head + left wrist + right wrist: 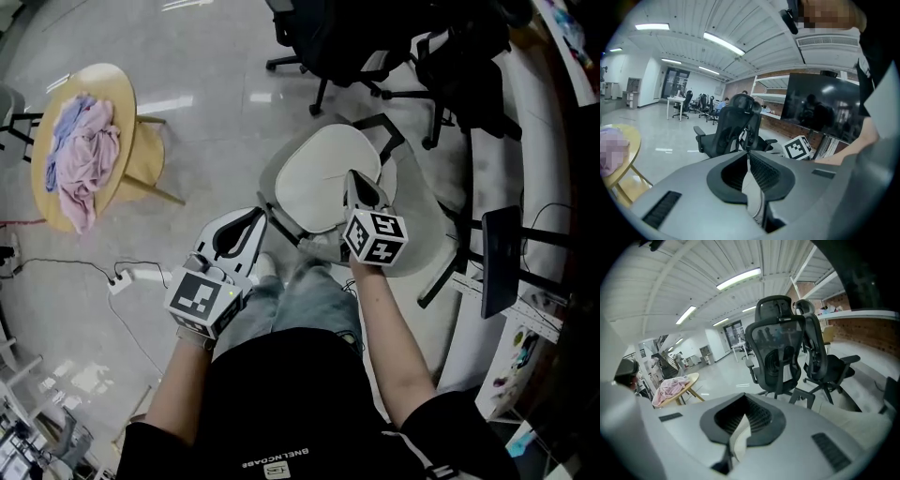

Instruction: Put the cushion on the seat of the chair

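Observation:
A cream, oval cushion (pixel 323 183) hangs in front of me, held up at its near edge by both grippers. My left gripper (pixel 258 217) is shut on its lower left edge, and a strip of the pale fabric (pixel 752 187) shows between the closed jaws. My right gripper (pixel 357 180) is shut on the right edge, again with fabric (pixel 739 439) pinched in the jaws. Below and to the right of the cushion is the chair (pixel 422 220), with a pale grey seat and black legs. The cushion covers most of it.
A round wooden table (pixel 120 89) with pink and lilac clothes (pixel 82 150) stands to the left. Black office chairs (pixel 375 47) crowd the far side. A power strip (pixel 131 278) and its cable lie on the floor. A monitor (pixel 497 258) and desk edge run along the right.

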Demonstrator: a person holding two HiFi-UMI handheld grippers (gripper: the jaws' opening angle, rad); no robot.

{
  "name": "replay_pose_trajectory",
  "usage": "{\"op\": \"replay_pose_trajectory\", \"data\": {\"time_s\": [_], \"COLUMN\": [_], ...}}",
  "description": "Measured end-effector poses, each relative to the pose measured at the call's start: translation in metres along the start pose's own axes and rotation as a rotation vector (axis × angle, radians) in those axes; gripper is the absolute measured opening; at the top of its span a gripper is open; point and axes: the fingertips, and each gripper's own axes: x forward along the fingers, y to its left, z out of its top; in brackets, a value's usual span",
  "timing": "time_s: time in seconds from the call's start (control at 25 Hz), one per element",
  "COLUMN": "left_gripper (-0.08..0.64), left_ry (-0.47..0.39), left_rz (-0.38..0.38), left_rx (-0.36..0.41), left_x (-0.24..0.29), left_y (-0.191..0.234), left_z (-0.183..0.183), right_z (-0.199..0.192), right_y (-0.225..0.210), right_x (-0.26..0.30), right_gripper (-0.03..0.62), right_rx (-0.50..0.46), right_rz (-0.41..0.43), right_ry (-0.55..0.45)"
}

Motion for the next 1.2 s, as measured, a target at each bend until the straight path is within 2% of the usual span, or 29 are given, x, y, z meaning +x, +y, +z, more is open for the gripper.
{"op": "replay_pose_trajectory", "data": {"time_s": [0.28, 0.76, 1.2], "left_gripper": [0.014, 0.014, 0.014], "left_ry": [-0.028, -0.120, -0.226], "left_rz": [-0.065, -0.185, -0.227], "left_rx": [0.032, 0.101, 0.189], "left_x": [0.011, 0.032, 0.031], "left_y": [-0.020, -0.061, -0.094], "left_z": [0.023, 0.087, 0.151], "right_z": [0.060, 0.146, 0.200], "right_y": [0.018, 0.044, 0.061], "right_x": [-0.050, -0.124, -0.169], "right_gripper": [0.006, 0.006, 0.006], "right_rx": [-0.051, -0.138, -0.184], "right_rz": [0.035, 0.100, 0.149], "right_ry": [-0.130, -0.308, -0.428]}}
